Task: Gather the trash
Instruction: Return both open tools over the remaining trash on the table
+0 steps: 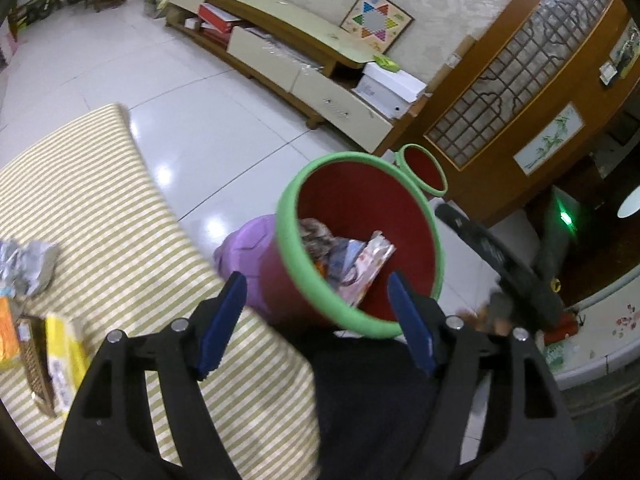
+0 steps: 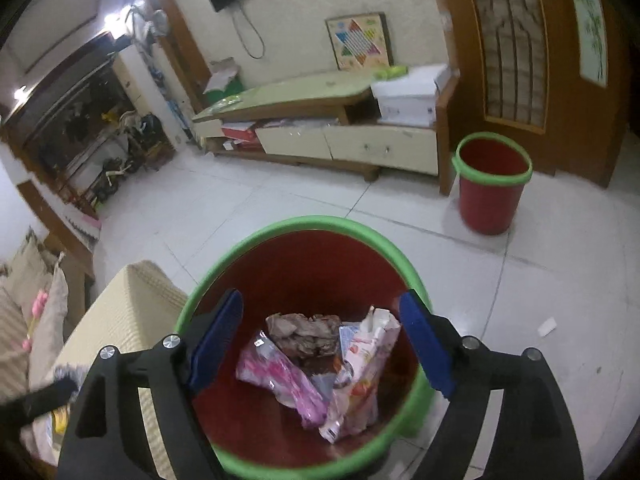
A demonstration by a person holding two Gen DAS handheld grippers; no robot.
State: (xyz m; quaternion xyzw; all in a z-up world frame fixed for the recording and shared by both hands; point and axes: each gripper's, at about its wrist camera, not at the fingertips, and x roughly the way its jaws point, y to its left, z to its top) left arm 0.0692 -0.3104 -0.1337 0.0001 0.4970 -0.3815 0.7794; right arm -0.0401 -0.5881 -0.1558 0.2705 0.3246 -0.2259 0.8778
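Right tongs (image 2: 320, 340) agape directly above bin (image 2: 240, 252) holding wrappers (image 2: 360, 364).

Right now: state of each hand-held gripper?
Left hand-held gripper: open, empty, near the red bin.
Right hand-held gripper: open, empty, above that bin's trash.
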